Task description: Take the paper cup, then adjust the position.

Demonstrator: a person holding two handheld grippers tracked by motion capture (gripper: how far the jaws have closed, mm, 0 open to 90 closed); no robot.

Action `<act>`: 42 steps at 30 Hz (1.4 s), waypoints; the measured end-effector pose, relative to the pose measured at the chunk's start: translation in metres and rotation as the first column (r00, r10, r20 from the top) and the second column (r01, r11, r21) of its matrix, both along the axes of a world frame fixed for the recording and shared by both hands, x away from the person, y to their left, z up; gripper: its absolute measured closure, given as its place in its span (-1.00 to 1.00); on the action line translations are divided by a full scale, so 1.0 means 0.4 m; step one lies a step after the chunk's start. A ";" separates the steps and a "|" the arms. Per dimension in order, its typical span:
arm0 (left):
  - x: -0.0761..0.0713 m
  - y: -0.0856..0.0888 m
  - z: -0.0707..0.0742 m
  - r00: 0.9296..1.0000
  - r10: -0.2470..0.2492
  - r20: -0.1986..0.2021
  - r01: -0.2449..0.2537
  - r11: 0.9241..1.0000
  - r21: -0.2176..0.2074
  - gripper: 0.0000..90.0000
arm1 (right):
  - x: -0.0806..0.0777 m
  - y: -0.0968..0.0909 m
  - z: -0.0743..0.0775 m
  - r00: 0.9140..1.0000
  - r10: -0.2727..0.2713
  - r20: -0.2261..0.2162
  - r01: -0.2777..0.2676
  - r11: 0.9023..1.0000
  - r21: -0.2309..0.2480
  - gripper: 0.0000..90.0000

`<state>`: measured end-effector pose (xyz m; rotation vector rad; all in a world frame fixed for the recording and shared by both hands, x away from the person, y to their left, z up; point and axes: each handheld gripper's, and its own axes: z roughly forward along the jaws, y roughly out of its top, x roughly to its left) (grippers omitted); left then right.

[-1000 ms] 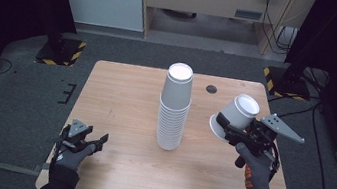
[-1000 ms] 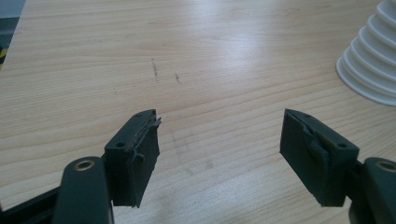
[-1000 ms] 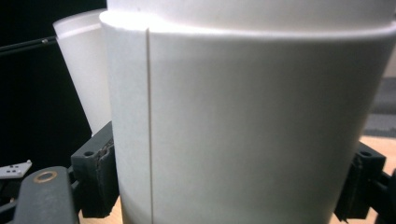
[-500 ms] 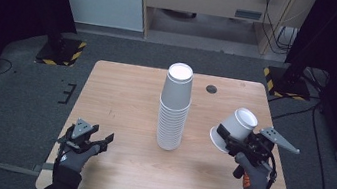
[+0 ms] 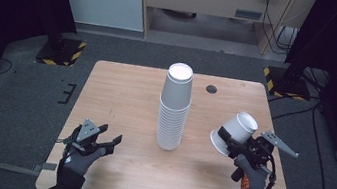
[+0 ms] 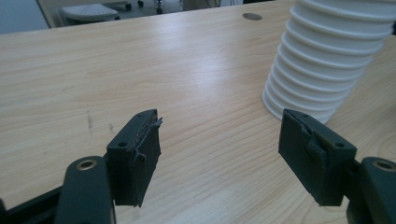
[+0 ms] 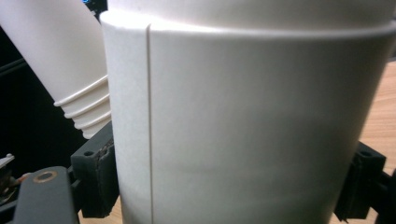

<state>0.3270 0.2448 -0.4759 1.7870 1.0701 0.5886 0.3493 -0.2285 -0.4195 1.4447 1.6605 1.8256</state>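
Right gripper [image 5: 231, 140] has a single white paper cup [image 5: 234, 133] clamped between its jaws, cup tipped on its side above the right part of the wooden table [image 5: 121, 92], just right of the tall stack of white paper cups [image 5: 174, 108] standing upside down at the table's middle. Over at the near left, the left gripper [image 5: 109, 141] hovers low, jaws spread wide with nothing between them.

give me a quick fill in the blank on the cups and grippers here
1. The right gripper is shut on a single ____.
2. The left gripper's fingers are ____, with nothing between them.
3. The stack stands ____ on the table.

Missing words: cup; open; upright
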 end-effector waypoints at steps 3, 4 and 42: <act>-0.003 -0.019 0.005 1.000 -0.029 0.006 0.029 1.000 -0.003 -0.35 | -0.001 -0.005 -0.005 1.000 -0.007 -0.010 0.007 1.000 0.022 -0.65; -0.004 -0.026 0.007 0.999 -0.038 0.009 0.038 0.999 -0.005 -0.35 | -0.002 -0.008 -0.005 1.000 -0.012 -0.011 0.012 1.000 0.024 -0.65; -0.027 -0.264 0.048 0.958 -0.261 0.119 0.264 0.964 -0.014 -0.20 | -0.022 0.005 -0.018 0.999 0.013 -0.043 -0.008 0.992 0.123 -0.65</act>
